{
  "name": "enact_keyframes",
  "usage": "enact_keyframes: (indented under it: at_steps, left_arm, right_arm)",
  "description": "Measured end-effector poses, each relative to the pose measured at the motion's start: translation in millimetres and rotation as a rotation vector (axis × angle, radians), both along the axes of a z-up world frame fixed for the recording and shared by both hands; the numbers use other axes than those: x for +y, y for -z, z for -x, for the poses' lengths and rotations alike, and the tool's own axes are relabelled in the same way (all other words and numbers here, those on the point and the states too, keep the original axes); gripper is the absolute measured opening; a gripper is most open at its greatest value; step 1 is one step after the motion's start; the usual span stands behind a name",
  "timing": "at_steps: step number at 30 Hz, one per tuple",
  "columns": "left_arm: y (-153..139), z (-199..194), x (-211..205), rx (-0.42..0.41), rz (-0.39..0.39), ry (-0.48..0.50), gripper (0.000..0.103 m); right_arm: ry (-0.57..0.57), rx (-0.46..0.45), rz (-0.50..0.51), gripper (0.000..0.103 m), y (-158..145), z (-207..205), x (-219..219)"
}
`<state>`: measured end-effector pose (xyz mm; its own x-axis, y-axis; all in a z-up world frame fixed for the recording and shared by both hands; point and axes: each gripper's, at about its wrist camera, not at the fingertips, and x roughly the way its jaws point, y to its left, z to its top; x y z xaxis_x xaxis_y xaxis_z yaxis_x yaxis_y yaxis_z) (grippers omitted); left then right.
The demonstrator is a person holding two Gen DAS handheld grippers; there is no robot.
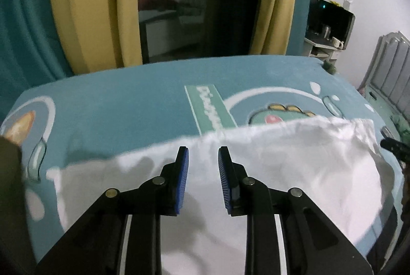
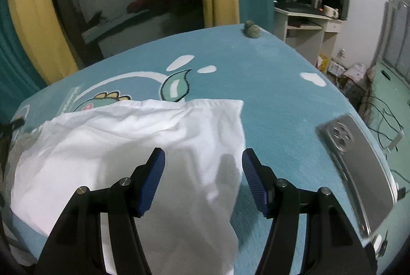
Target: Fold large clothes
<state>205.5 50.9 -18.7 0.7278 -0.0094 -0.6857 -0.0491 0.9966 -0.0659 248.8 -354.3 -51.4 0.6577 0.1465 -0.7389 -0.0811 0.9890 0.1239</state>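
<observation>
White garment (image 1: 269, 167) lying rumpled on the blue cartoon-print blanket (image 1: 128, 101), filling the lower middle and right of the left wrist view and the lower left of the right wrist view. Left gripper (image 1: 203, 159) above the cloth, jaws slightly apart, nothing between them. Right gripper (image 2: 203, 162) wide open over the garment's right edge, empty, with a phone (image 2: 358, 159) at the right
</observation>
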Motion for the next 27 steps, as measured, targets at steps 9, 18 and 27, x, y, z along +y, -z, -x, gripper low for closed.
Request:
enact_keyframes:
  at_steps: [9,18,27]
  left_arm:
    - [20.5,64.3,-9.6,0.027,0.079,0.005,0.026]
    - [31.3,97.3,-13.6,0.025,0.112,-0.016,0.026]
    - [6.6,97.3,-35.0,-0.04,0.137,0.056,0.028]
  right_arm:
    - [0.025,-0.009,0.018,0.082,-5.1,40.4,-8.5]
    - [0.058,0.041,-0.017,0.085,14.5,76.5,-30.9]
    - [0.017,0.053,-0.124,0.087,29.8,80.8,-15.4]
